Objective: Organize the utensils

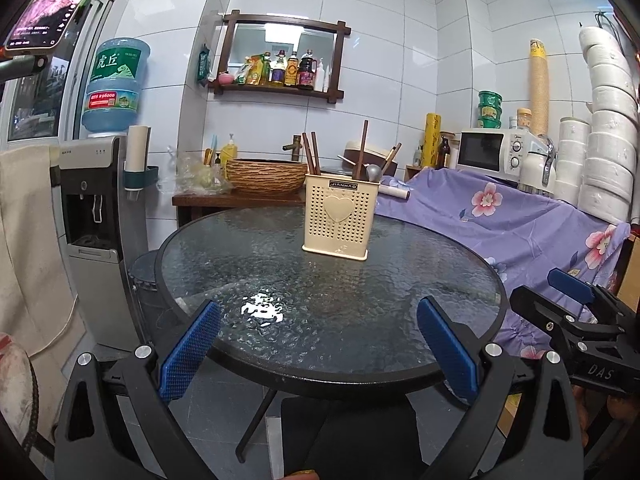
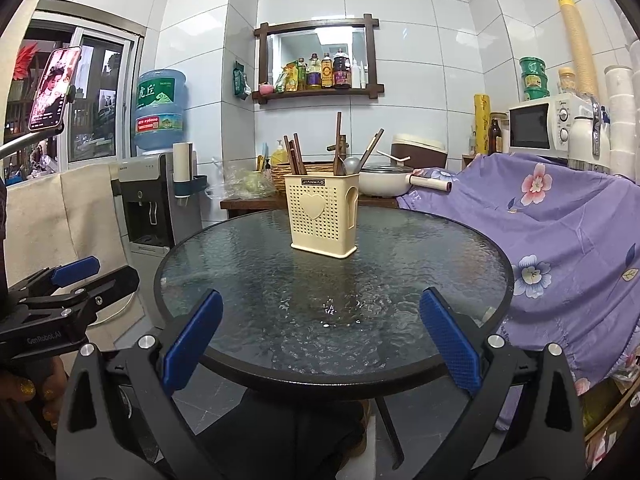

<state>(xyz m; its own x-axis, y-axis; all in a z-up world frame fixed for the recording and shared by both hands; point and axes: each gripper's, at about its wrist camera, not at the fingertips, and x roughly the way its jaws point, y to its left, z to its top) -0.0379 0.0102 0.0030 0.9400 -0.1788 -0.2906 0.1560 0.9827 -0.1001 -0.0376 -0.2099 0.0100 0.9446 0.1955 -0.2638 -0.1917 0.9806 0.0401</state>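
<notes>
A cream perforated utensil holder [image 1: 337, 216] [image 2: 323, 216] with a heart on its front stands upright toward the far side of the round glass table [image 1: 280, 300] [image 2: 260, 280]. Brown chopsticks [image 1: 311, 158] [image 2: 295, 156] and a metal ladle [image 1: 373, 172] [image 2: 352, 164] stick up out of it. My left gripper [image 1: 320, 344] hovers open at the table's near edge, nothing between its blue pads. My right gripper [image 2: 322, 336] is likewise open and empty at the near edge. Each gripper shows at the side of the other's view, the right gripper [image 1: 576, 300] and the left gripper [image 2: 72, 284].
A water dispenser [image 1: 96, 216] stands left of the table. A purple floral cloth [image 1: 520, 224] covers furniture on the right, with a microwave [image 1: 496, 152] and stacked white containers behind. A wooden counter with a woven basin [image 1: 266, 174] lies beyond the table. A phone [image 2: 54, 88] on a mount hangs at left.
</notes>
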